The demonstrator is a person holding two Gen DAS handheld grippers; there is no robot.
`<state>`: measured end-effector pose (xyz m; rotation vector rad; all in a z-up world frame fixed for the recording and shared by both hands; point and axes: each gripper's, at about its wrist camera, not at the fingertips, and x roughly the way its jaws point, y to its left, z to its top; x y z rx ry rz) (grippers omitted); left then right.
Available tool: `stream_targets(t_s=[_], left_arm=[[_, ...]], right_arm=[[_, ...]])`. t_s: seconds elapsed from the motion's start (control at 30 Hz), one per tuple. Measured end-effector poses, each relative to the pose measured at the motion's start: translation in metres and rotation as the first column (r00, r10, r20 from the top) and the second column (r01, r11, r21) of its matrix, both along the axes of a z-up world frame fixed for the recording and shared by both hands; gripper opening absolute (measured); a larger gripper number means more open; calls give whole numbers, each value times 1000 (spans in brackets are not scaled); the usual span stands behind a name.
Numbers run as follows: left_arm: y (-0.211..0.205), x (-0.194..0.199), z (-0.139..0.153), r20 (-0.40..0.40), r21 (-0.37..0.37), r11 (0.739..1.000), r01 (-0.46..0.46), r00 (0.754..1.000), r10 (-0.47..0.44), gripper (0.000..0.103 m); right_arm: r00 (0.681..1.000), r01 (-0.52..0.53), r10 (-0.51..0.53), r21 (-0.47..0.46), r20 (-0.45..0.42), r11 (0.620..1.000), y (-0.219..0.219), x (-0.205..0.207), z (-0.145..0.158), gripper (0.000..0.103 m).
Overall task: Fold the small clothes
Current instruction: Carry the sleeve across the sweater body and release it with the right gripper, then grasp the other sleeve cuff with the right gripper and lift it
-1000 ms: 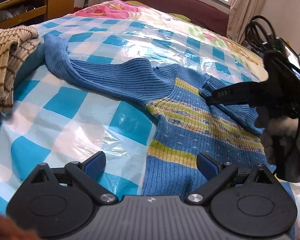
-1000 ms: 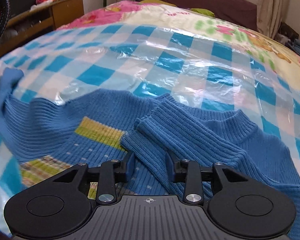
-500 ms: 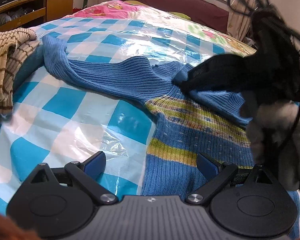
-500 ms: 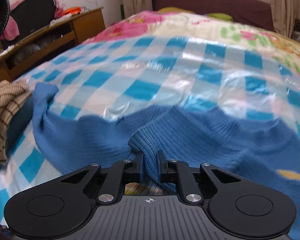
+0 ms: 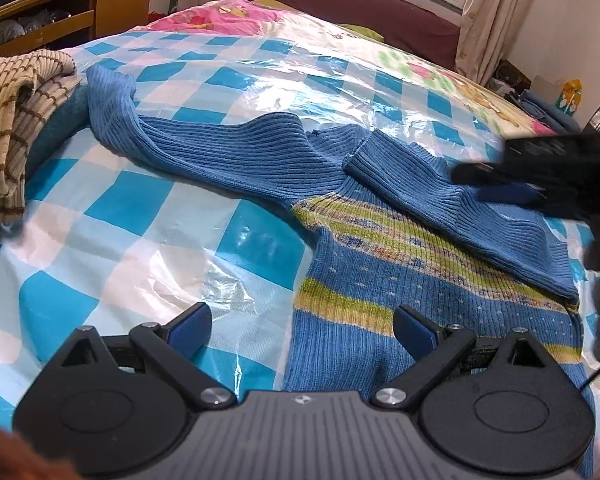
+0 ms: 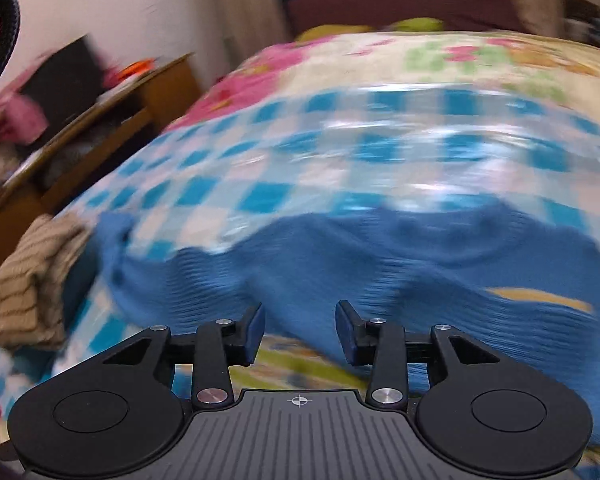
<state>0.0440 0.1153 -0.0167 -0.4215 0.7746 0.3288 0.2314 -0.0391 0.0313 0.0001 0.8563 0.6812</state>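
Note:
A small blue ribbed sweater (image 5: 380, 276) with yellow-green stripes lies on the checked plastic sheet (image 5: 140, 240) over the bed. One sleeve (image 5: 204, 152) stretches left; the other sleeve (image 5: 440, 200) lies folded across the chest. My left gripper (image 5: 300, 326) is open and empty above the sweater's hem edge. My right gripper (image 6: 300, 330) is open and empty just above the sweater (image 6: 380, 264); its view is blurred. It shows in the left wrist view (image 5: 500, 184) at the right, over the folded sleeve.
A beige striped knit garment (image 5: 16, 120) lies bunched at the left, also in the right wrist view (image 6: 32, 280). A wooden shelf unit (image 5: 80, 12) stands beyond the bed's left side. A flowered bedspread (image 5: 340, 32) covers the far bed.
My right gripper carried the sleeve cuff leftward across the chest, then opened and let it go and drew back to the right. The left gripper stayed open and still.

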Motion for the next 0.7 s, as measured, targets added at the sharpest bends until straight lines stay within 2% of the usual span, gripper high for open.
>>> stream_targets(t_s=[0.23, 0.4, 0.47, 0.53, 0.57, 0.63, 0.7], left_arm=[[-5, 2, 0, -8, 37, 999, -4, 1000, 4, 101], [-13, 6, -2, -25, 76, 997, 9, 1000, -7, 101], [-16, 8, -3, -36, 96, 995, 12, 999, -9, 101], [-21, 10, -3, -53, 121, 992, 21, 999, -15, 101], [-23, 10, -3, -57, 132, 991, 27, 998, -20, 101], [-27, 10, -2, -56, 150, 988, 37, 998, -29, 101], [-29, 10, -1, -58, 163, 986, 43, 998, -34, 101]], right_arm=[[973, 229, -227, -86, 38, 970, -78, 14, -11, 39], [916, 400, -400, -24, -10, 916, -143, 19, -20, 39], [904, 426, -427, -44, -8, 904, -153, 24, -27, 38], [893, 448, -449, -119, 17, 886, -156, 32, -38, 38], [890, 453, -457, -125, -4, 883, -160, 36, -44, 33], [880, 469, -475, -104, -34, 877, -166, 39, -47, 33], [877, 476, -480, -111, -12, 872, -165, 37, -38, 35]])
